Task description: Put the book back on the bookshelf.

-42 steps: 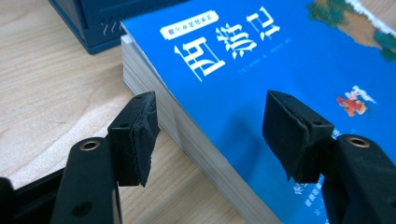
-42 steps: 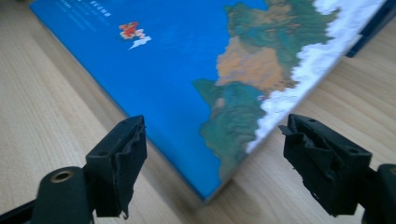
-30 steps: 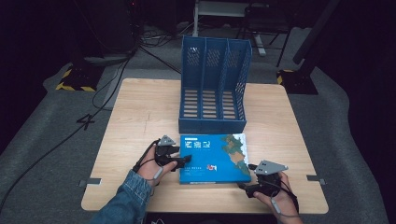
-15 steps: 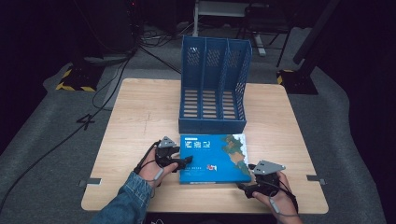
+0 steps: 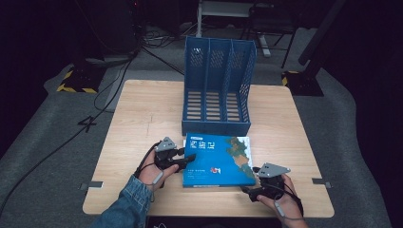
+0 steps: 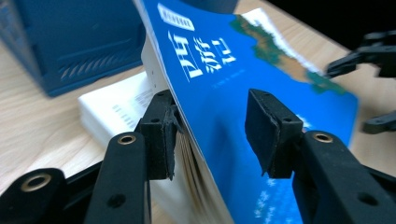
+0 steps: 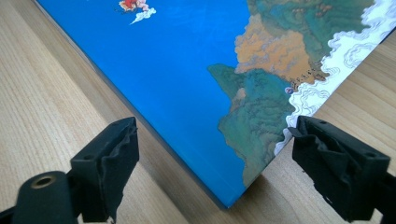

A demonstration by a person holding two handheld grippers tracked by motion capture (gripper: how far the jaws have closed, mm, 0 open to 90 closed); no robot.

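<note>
A blue book (image 5: pixel 216 161) with a landscape picture on its cover lies flat on the wooden table (image 5: pixel 142 118), just in front of a blue three-slot file holder (image 5: pixel 216 95). My left gripper (image 5: pixel 189 158) is at the book's left edge. In the left gripper view its jaws are open, and the lifted cover and top pages of the book (image 6: pixel 224 70) pass between them, with the left gripper (image 6: pixel 212 135) not clamped. My right gripper (image 5: pixel 248 190) sits at the book's near right corner. It (image 7: pixel 212 140) is wide open, straddling the corner of the book (image 7: pixel 187 60).
The file holder (image 6: pixel 70 46) stands upright with its slots facing the person and nothing visible in them. Bare tabletop lies to the left and right of the book. Cables and dark equipment lie on the floor beyond the table.
</note>
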